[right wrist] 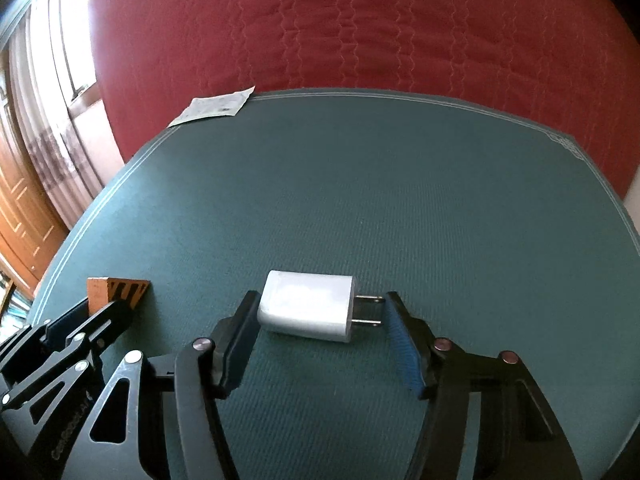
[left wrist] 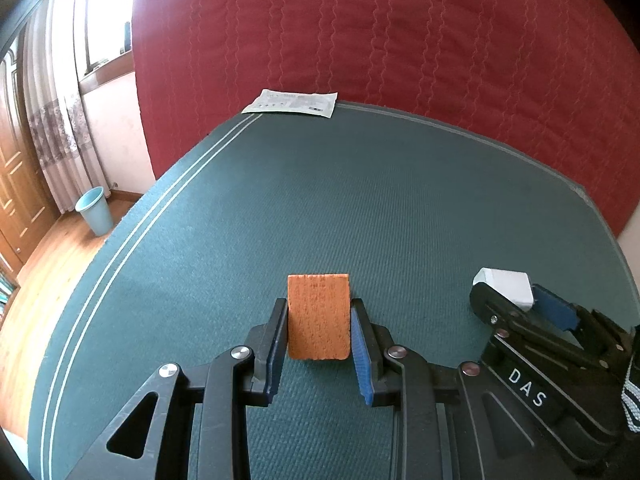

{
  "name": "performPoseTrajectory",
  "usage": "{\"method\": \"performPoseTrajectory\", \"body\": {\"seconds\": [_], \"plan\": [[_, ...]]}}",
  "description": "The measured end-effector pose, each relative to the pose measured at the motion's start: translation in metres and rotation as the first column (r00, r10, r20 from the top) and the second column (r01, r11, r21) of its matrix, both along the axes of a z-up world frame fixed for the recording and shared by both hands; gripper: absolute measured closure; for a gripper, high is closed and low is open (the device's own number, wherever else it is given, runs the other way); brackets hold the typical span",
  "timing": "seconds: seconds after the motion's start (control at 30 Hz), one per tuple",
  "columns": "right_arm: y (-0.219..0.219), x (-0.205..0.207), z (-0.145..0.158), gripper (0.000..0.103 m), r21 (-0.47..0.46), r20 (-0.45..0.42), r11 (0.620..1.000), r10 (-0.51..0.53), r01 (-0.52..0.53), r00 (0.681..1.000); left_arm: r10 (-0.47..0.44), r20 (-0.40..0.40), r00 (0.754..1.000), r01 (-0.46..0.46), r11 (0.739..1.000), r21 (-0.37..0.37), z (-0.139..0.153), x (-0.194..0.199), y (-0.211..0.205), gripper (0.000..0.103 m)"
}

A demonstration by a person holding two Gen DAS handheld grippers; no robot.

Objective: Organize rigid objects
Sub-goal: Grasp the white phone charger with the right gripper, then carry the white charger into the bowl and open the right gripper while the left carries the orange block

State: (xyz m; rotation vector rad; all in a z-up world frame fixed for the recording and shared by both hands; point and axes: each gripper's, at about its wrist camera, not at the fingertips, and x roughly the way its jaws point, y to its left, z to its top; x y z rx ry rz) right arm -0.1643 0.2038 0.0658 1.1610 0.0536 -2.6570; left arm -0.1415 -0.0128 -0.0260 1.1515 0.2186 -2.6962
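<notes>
While the orange block (left wrist: 318, 317) sits low in the centre of the left wrist view, we see our left gripper (left wrist: 319, 322) around it: the left pad looks pressed to the block's side, while a thin sliver shows by the right blue pad, so we cannot tell whether it is truly clamped. The block rests on the green mat (left wrist: 320, 208).

Low in the centre of the right wrist view lies the white charger (right wrist: 307, 307), on its side, prongs pointing to the right of the frame. Our right gripper (right wrist: 320, 320) is spread wide around it; the left finger touches or nearly touches the charger's body, and the right pad stands just off the prong tips.

Each view catches the other tool at its edge: the charger at the lower right of the left view, the block at the lower left of the right view.

Farther out, a paper packet (left wrist: 292, 103) lies at the mat's far left corner, against the red quilt (left wrist: 400, 32). At the left edge of the left view we see a blue bin (left wrist: 95, 211) on the wooden floor, beside curtains (left wrist: 60, 120).
</notes>
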Motion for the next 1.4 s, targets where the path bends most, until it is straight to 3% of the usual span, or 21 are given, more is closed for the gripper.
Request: {"method": "performPoseTrajectory", "body": {"seconds": [0.47,0.9,1.4], "plan": [[0.017,0.034,-0.003,0.041,-0.007,0.004,1.0,0.004,-0.004,1.0,-0.011,-0.003,1.0,0.011,1.0,0.0,0.0,-0.002,0.005,0.072],[0.051,0.102,-0.002,0.041,-0.072,0.026,0.997,-0.003,0.004,1.0,-0.072,-0.027,0.997,0.071,0.997,-0.031,0.003,0.003,0.029,0.072],[0.07,0.139,0.003,0.041,-0.095,0.006,0.994,-0.055,0.055,0.998,-0.159,-0.059,0.985,0.155,0.985,-0.075,0.008,0.018,0.059,0.072]]}}
